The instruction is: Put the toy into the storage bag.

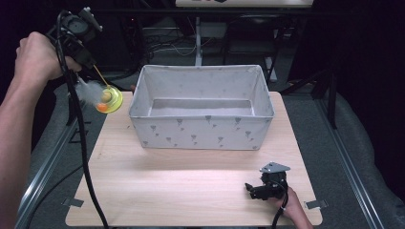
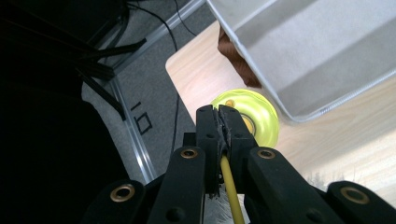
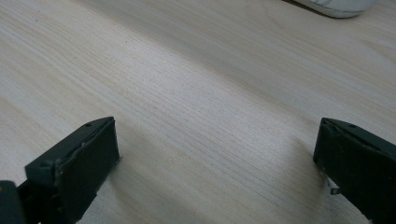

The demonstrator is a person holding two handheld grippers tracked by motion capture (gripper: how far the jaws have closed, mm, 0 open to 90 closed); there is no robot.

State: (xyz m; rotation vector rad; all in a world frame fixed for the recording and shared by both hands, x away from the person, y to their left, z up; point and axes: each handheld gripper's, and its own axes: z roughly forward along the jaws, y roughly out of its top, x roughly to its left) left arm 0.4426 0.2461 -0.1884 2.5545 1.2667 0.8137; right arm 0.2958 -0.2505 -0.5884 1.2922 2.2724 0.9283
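Feathered toy held aloft beside a fabric box

The left gripper, jaws pressed together on a thin yellow stick, holds a toy with a yellow-green disc and white feathers in the air just off the box's left end. The right gripper rests low on the wooden table, jaws spread and empty. With so thin a stick, the toy could swivel or slip, or catch the box's rim.

The left gripper pinches a thin yellow stick. A round yellow disc sits past it, beside the grey box on the wooden table.
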